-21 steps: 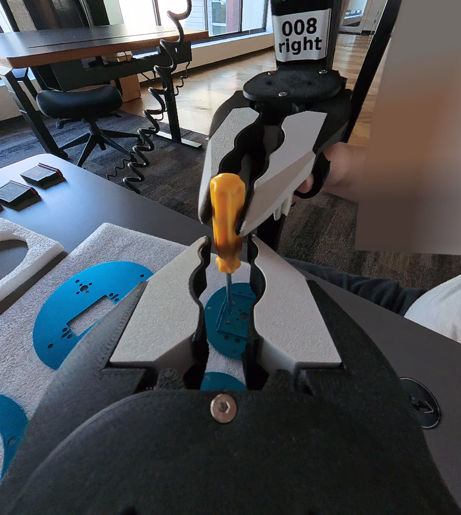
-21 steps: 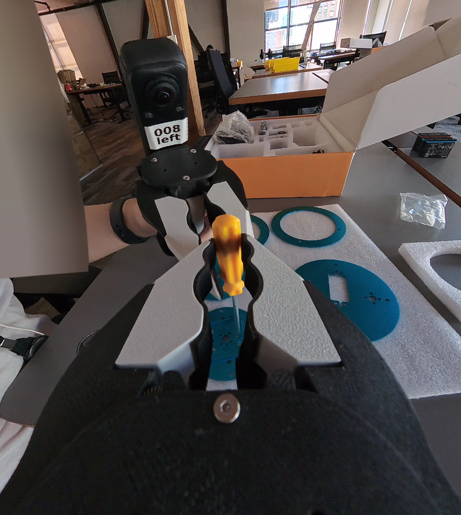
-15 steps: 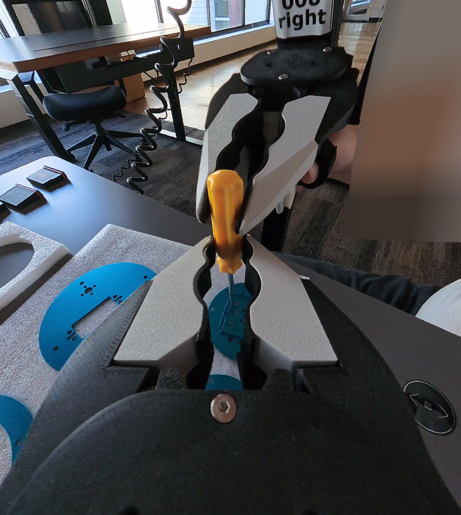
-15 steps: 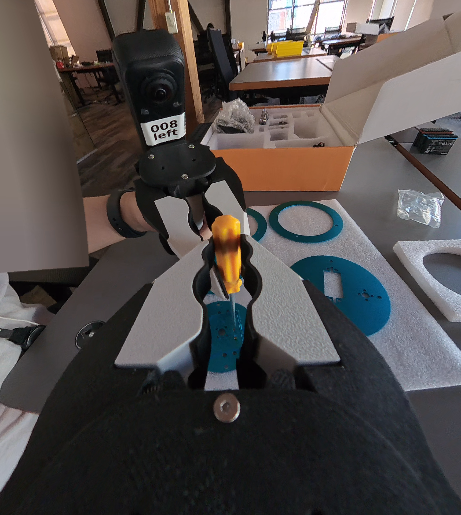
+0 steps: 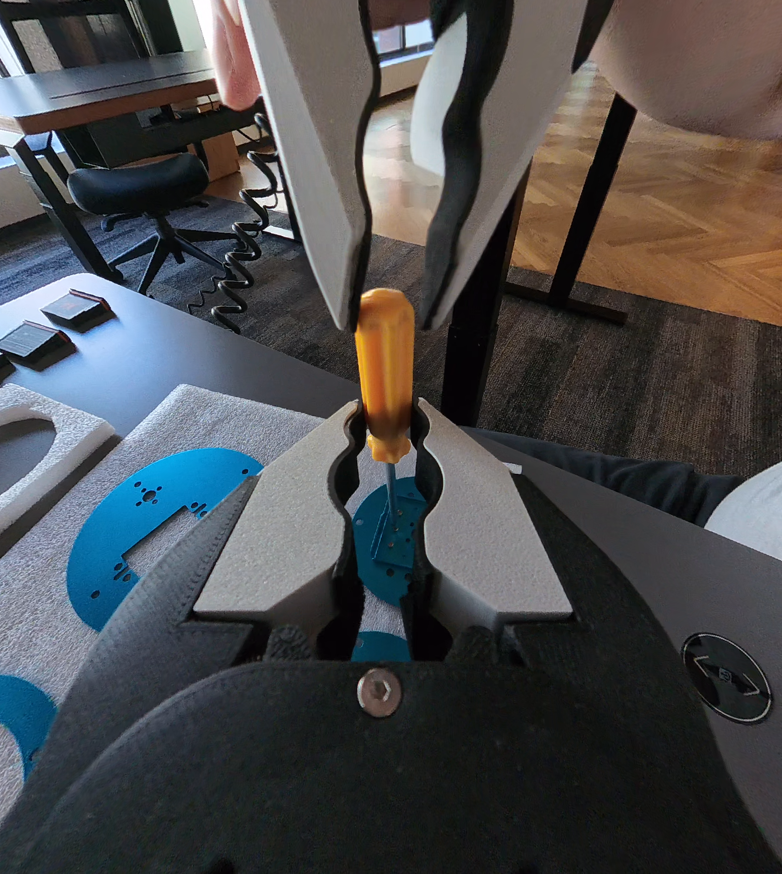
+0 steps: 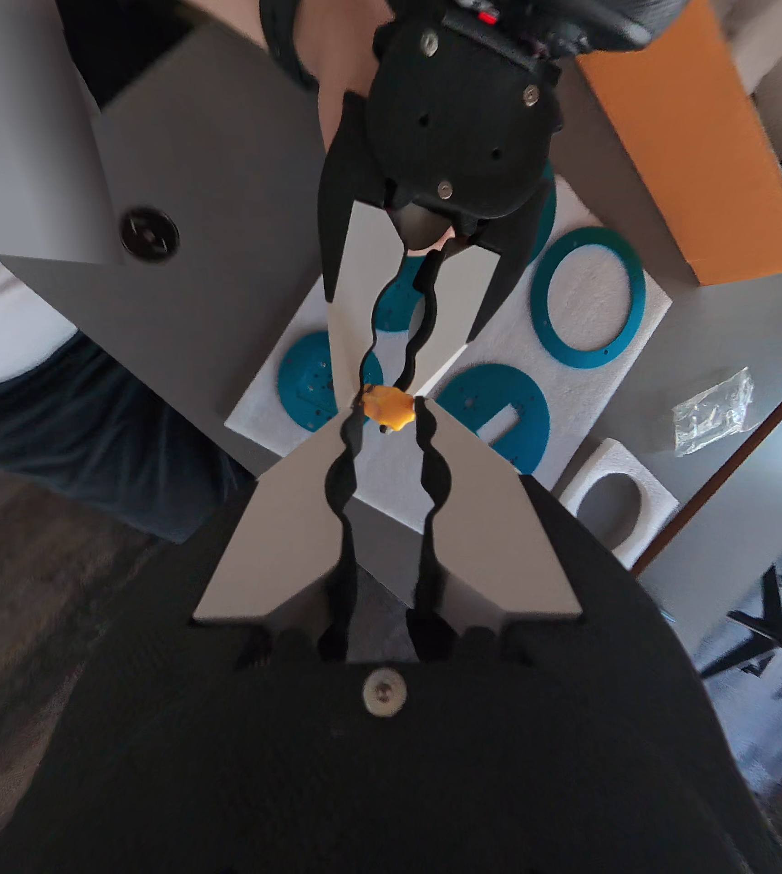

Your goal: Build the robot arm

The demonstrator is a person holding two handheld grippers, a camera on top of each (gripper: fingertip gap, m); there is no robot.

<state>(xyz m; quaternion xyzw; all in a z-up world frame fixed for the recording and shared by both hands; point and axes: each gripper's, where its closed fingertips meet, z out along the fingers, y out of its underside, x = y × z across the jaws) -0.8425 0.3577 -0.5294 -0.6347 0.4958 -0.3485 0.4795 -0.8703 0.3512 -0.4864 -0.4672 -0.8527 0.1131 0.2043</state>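
An orange-handled screwdriver [image 5: 384, 359] stands upright with its tip on a small blue bracket [image 5: 396, 539], which lies on a blue disc [image 5: 365, 520]. My left gripper [image 5: 386, 406] is shut on the lower part of the handle. My right gripper [image 5: 386, 326] points straight down from above, and its fingertips pinch the handle's top end. In the right wrist view I look down on the handle top [image 6: 388, 407] between my right gripper's tips [image 6: 388, 406]. The left gripper's fingers [image 6: 356, 293] reach in from the far side.
The disc [image 6: 304, 378] lies on a white foam sheet [image 5: 219, 425] with a blue plate with a rectangular cutout [image 6: 498, 406] and a blue ring [image 6: 587, 298]. An orange box [image 6: 687, 142], a plastic bag [image 6: 710, 416], a foam frame [image 5: 1, 458] and small black boxes [image 5: 34, 345] stand around. One gripper's finger ends stand about 5 cm off the other's. The blue disc [image 5: 365, 520] sits 9 cm or so from the ends of my left fingers.
My right gripper has swung up from beside the handle to above it, pointing down, and now grips only the top. My left gripper has closed onto the lower handle.
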